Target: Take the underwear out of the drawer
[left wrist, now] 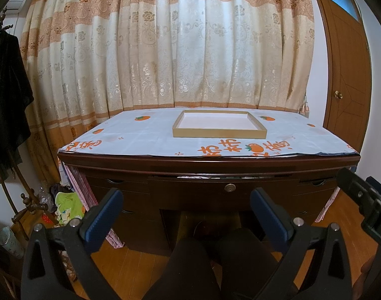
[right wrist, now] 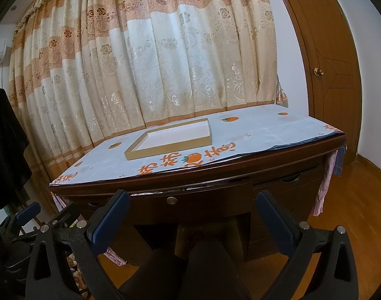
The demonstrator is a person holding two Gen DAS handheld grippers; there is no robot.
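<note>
Both hand-held grippers held low in front of the dark wood desk, above the person's dark-clad knees. Left hand-held gripper (left wrist: 186, 201) jaws spread wide, nothing between them. Right hand-held gripper (right wrist: 193, 203) same, wide apart and empty. Centre drawer (left wrist: 223, 187) straight ahead of both, just past the fingertips, with a round lock (left wrist: 230, 187); it sits slightly ajar, a strip of patterned fabric showing in the gap at its top edge, can't tell if that's the underwear. Up ahead on the worktop (left wrist: 145, 137), a shallow tray (left wrist: 219, 133), white inside, on the persimmon-print cloth.
</note>
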